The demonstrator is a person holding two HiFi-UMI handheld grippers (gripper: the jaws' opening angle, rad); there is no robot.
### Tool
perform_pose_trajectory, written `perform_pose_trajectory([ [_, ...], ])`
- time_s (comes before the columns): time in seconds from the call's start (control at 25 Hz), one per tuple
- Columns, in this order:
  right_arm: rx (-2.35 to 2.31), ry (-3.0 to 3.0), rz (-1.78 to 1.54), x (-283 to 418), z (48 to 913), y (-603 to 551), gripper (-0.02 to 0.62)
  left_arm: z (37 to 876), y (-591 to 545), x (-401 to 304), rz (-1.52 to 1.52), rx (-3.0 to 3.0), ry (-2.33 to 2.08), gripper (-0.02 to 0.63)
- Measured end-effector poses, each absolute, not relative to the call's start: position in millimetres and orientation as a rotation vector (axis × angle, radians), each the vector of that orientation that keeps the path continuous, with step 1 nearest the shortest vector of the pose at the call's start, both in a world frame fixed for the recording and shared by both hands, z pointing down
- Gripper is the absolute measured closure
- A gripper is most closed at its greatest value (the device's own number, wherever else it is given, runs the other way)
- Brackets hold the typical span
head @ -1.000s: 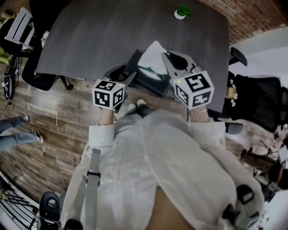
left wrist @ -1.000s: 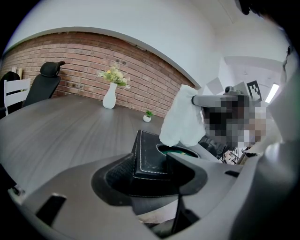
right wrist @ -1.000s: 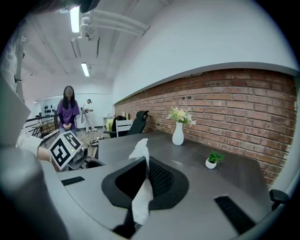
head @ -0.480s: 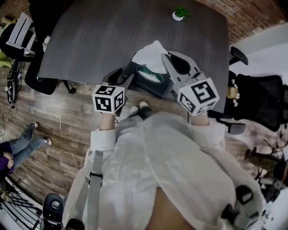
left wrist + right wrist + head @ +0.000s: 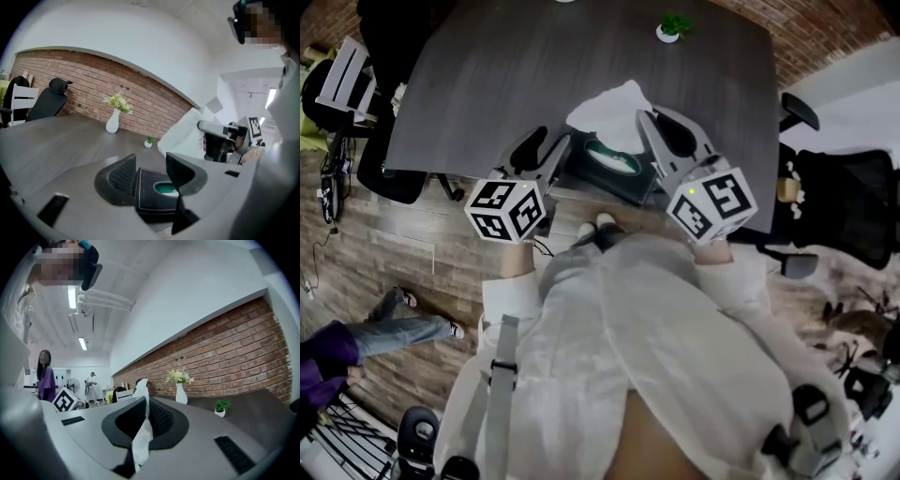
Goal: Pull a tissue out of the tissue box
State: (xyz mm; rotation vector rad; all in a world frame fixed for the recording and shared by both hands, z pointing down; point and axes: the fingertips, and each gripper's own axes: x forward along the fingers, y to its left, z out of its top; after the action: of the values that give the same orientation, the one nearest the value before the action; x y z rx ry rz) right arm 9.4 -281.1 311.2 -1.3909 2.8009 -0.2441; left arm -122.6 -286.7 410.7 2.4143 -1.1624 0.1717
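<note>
The tissue [image 5: 607, 106] is a white crumpled sheet just above centre of the head view. It is pinched at one edge by the right gripper [image 5: 643, 120], whose jaws are closed tight on it (in the right gripper view a strip runs up between the ribbed pads and sticks out past their tips). No view shows whether its lower end has cleared the box. The box [image 5: 614, 167], black with pale stitching and an oval slot showing green, sits just below the tissue in the frame. It stands at the near edge of the table [image 5: 506, 75], a dark grey wood-grain top. The left gripper [image 5: 546, 148] is just beside the box's left end, jaws apart and gripping nothing; in its own view the box shows in the gap beyond them. A small potted plant [image 5: 667, 27] stands at the table's far edge, top centre. In the left gripper view a white vase [image 5: 112, 123] with flowers stands before a brick wall [image 5: 70, 79]. A black chair [image 5: 839, 211] is at the right edge of the head view.
</note>
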Motion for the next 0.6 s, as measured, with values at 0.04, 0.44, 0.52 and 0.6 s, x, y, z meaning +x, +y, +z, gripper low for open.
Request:
perform_pose_trajectory([
  [0.04, -1.396, 2.788, -0.241, 11, 311, -281, 0.585, 404, -287, -121, 0.153, 2.433, -1.159, 0.405],
  [0.44, -1.385, 2.684, -0.328, 14, 309, -273, 0.586, 383, -279, -111, 0.117, 2.525, -1.101, 0.41],
  [0.52, -1.375, 2.68, -0.347, 13, 310, -271, 0.584, 382, -279, -111, 0.098, 2.518, -1.087, 0.422],
  [0.6, -1.364, 2.684, -0.357, 13, 312, -271, 0.584, 382, -279, -111, 0.077, 2.509, -1.085, 0.437],
])
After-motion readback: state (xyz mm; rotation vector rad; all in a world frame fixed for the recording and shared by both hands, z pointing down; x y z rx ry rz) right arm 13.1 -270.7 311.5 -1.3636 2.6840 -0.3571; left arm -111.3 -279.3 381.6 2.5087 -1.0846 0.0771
